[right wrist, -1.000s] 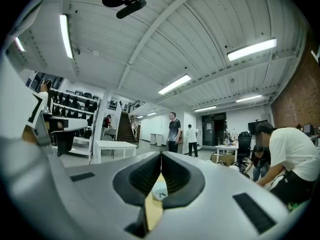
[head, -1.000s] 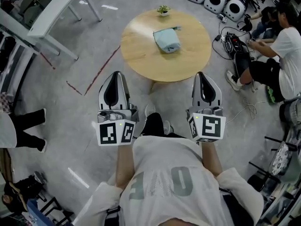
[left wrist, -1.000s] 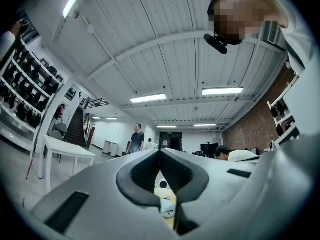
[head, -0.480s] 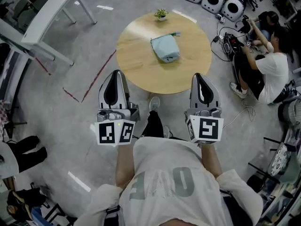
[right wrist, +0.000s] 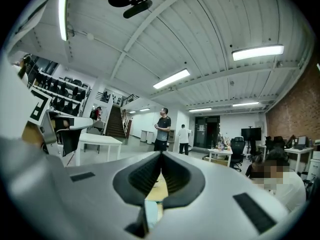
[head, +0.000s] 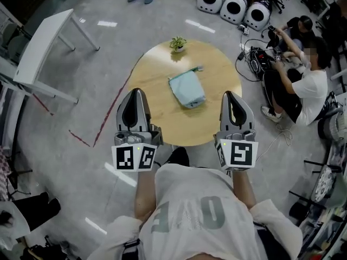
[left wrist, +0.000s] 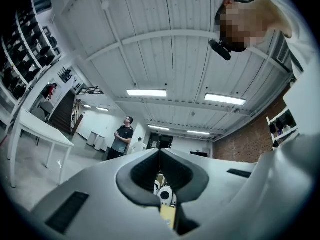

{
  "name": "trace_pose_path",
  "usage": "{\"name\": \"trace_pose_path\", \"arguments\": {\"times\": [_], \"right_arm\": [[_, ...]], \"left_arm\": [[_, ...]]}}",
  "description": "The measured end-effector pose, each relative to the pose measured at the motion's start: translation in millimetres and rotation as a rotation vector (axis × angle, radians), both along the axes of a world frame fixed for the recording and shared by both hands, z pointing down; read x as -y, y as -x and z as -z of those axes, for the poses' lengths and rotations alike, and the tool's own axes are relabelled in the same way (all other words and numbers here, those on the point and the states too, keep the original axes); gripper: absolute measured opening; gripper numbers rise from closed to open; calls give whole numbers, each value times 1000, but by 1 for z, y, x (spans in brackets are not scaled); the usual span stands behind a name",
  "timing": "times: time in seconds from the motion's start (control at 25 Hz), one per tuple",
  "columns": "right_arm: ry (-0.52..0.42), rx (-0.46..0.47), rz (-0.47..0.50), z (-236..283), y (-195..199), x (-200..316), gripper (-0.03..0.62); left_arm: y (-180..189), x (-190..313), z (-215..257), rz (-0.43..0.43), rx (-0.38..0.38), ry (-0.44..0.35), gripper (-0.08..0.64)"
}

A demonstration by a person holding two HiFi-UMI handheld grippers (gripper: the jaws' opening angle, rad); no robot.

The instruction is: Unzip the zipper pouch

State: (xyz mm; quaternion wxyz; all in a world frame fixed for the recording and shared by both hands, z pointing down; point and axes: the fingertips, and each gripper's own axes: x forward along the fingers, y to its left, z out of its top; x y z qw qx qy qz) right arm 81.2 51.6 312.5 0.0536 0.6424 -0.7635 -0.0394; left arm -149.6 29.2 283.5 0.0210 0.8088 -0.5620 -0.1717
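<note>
A pale blue zipper pouch [head: 187, 90] lies near the middle of the round wooden table [head: 157, 118], its zipper pull toward the far right corner. My left gripper [head: 133, 93] hangs shut over the table's near left edge, short of the pouch. Over the near right edge my right gripper [head: 231, 95] is shut too, to the right of the pouch. Neither holds anything. In the left gripper view the jaws [left wrist: 159, 152] meet at the tips; a sliver of tabletop shows through the gap. In the right gripper view the closed jaws [right wrist: 161, 155] frame a bit of the pouch [right wrist: 150, 211].
A small potted plant [head: 177, 43] stands at the table's far edge. People sit on the floor at right [head: 303, 85] among cables. Three white round machines [head: 234, 4] stand at the back. A white table [head: 40, 53] stands at left, with red tape lines [head: 111, 110] on the floor.
Both grippers have come forward together from over the floor to over the table's near edge. The table and pouch now sit lower and closer in the head view.
</note>
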Motion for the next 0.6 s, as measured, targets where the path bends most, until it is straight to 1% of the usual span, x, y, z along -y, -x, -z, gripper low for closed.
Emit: {"name": "trace_pose_path", "arguments": {"times": [0.24, 0.4, 0.52, 0.6], "right_arm": [[8, -9, 4, 10, 19, 63, 30], [10, -12, 18, 10, 27, 87, 29], [12, -3, 38, 9, 31, 101, 30], [13, -1, 60, 9, 31, 107, 30]], "left_arm": [[10, 69, 7, -36, -9, 10, 29], [9, 92, 0, -46, 4, 30, 29], [3, 101, -9, -45, 27, 53, 29], [-1, 104, -12, -42, 31, 63, 29]]}}
